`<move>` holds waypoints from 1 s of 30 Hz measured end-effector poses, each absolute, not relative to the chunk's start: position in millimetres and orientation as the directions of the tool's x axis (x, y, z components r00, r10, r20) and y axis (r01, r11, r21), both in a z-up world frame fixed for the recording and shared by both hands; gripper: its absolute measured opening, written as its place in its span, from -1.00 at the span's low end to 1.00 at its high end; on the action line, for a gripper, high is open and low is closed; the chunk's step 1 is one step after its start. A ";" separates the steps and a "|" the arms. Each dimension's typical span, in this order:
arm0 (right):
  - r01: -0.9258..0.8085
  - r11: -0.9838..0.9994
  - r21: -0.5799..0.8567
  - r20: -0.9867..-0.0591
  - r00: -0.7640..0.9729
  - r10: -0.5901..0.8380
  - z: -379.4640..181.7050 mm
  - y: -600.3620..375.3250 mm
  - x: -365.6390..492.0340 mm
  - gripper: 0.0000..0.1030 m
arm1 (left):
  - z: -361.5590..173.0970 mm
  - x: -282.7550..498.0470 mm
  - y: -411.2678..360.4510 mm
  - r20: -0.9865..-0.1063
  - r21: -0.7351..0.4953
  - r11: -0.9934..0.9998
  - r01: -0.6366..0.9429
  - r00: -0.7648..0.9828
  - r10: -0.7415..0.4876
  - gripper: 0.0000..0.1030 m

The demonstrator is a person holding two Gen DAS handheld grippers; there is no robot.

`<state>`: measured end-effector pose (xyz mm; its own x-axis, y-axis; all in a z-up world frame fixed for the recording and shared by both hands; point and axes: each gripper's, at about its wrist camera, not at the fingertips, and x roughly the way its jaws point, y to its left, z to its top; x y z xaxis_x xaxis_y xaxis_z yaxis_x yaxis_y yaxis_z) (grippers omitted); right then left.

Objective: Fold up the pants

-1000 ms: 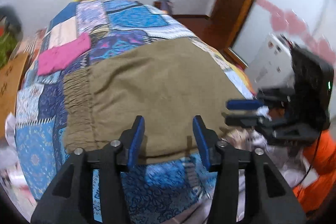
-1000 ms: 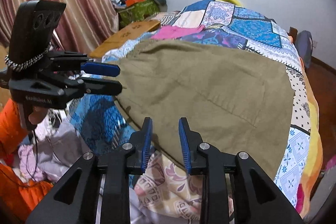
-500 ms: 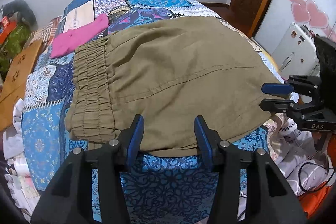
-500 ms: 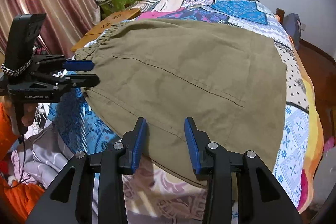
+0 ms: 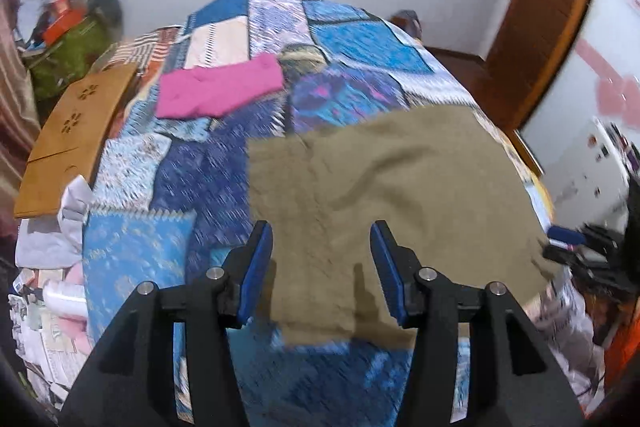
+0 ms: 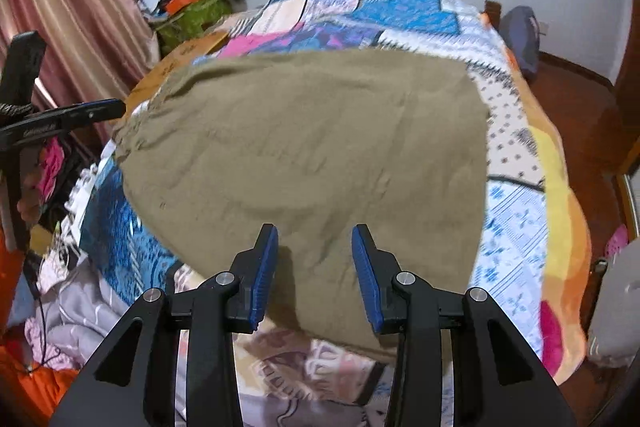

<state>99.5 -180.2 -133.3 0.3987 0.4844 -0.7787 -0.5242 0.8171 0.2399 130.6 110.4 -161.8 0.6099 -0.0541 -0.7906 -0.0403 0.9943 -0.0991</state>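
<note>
Olive-green pants (image 5: 384, 187) lie folded on a patchwork bedspread (image 5: 344, 39); they also fill the middle of the right wrist view (image 6: 312, 147). My left gripper (image 5: 322, 263) is open above the pants' near edge, holding nothing. My right gripper (image 6: 314, 265) is open above the near edge on its side, also empty. The right gripper shows at the right edge of the left wrist view (image 5: 568, 247), and the left gripper at the left edge of the right wrist view (image 6: 92, 113). The image is motion-blurred.
A folded pink garment (image 5: 218, 91) lies farther back on the bed. A wooden board (image 5: 76, 131) lies at the bed's left side with a green bundle (image 5: 68, 59) behind. A striped curtain (image 6: 80, 7) and a wooden door (image 5: 544, 7) flank the bed.
Both grippers have lifted and tilted up. The left view has shifted left, so the pants sit further right in it. Both stay open and empty.
</note>
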 end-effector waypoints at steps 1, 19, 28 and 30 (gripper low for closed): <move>-0.519 0.821 0.239 -0.774 0.409 0.484 -131.8 -182.3 100.8 -0.24 | -161.6 140.2 116.2 -0.791 -0.097 0.994 -0.052 0.610 -0.046 0.14; -0.465 0.872 0.150 -0.735 0.537 0.413 -113.3 -197.6 207.1 -0.14 | -225.8 253.7 154.5 -0.880 -0.202 0.968 -0.148 0.462 -0.113 0.28; -0.422 0.891 0.164 -0.784 0.493 0.378 -158.5 -188.8 292.3 -0.14 | -229.5 257.4 158.3 -0.867 -0.222 0.963 -0.155 0.483 -0.122 0.22; -0.412 0.897 0.161 -0.793 0.487 0.366 -169.6 -186.1 307.8 -0.14 | -230.7 258.7 157.5 -0.865 -0.218 0.964 -0.154 0.488 -0.118 0.22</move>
<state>307.8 -186.1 -169.6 0.4870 0.3661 -0.7929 -0.4124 0.8967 0.1607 258.7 157.5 -230.7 0.4884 -0.1179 -0.8646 -0.1540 0.9636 -0.2183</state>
